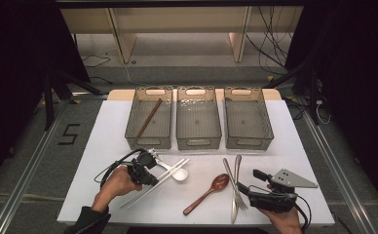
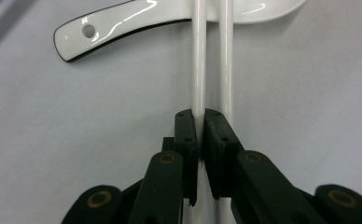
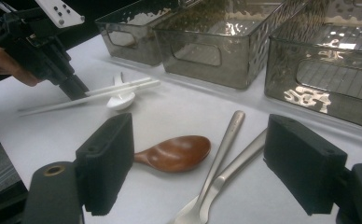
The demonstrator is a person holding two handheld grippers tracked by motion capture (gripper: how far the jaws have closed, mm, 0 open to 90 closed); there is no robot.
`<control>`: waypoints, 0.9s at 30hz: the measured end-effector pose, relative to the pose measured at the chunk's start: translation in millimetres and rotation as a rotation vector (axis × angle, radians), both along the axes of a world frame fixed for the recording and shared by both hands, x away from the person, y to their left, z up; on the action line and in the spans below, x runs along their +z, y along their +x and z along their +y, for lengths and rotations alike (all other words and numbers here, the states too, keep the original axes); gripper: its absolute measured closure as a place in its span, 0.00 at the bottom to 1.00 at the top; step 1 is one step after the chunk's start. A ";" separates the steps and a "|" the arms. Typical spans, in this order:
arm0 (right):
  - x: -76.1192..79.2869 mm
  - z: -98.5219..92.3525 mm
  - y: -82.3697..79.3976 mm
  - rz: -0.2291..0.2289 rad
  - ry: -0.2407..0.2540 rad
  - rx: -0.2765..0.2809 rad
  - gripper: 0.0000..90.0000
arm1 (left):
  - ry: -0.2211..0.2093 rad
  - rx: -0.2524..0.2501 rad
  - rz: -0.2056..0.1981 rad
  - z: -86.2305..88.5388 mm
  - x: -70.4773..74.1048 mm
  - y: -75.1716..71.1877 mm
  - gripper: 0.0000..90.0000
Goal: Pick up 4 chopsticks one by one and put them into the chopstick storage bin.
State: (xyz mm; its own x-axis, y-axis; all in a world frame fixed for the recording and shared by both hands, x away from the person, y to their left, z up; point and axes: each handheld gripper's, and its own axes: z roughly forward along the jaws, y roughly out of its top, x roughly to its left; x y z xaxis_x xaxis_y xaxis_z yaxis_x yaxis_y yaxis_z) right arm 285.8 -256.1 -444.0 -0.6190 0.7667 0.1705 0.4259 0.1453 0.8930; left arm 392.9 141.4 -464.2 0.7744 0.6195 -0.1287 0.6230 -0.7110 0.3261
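Observation:
Two white chopsticks (image 1: 155,184) lie slanted on the white table, crossing a white ceramic spoon (image 1: 179,174). In the left gripper view, my left gripper (image 2: 201,126) is shut on the left chopstick (image 2: 198,56). The second chopstick (image 2: 226,60) runs just beside it, past the right jaw. The spoon's handle (image 2: 123,23) lies across the top. From above, the left gripper (image 1: 153,181) sits over the chopsticks' middle. My right gripper (image 1: 248,181) rests open near the front right. Its jaws (image 3: 206,161) stand wide apart above a brown wooden spoon (image 3: 177,153) and two metal utensils (image 3: 226,140).
Three grey translucent bins (image 1: 149,141) (image 1: 198,141) (image 1: 248,141) stand in a row at the back. The left one holds a brown chopstick (image 1: 149,118). A wooden spoon (image 1: 211,187) and a metal fork and spoon (image 1: 236,190) lie front centre. The table's front edge is close to both hands.

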 end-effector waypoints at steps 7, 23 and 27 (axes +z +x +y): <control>0.0 -0.1 -0.1 0.000 0.000 0.000 0.28 | -0.019 0.010 -0.028 3.3 4.7 0.7 0.94; 0.0 0.1 -0.2 0.000 -0.002 0.000 0.28 | -0.074 0.038 -0.090 10.2 21.2 0.6 0.94; 0.0 0.0 -0.3 0.000 -0.002 0.000 0.28 | -0.083 0.042 -0.100 11.5 24.9 0.4 0.94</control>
State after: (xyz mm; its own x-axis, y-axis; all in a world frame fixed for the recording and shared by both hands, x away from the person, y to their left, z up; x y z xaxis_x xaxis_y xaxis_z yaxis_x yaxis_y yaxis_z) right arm 285.5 -256.1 -444.0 -0.6187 0.7674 0.1684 0.4256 0.1472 0.8929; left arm 393.3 152.9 -439.3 0.7594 0.6421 -0.1047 0.6132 -0.6527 0.4450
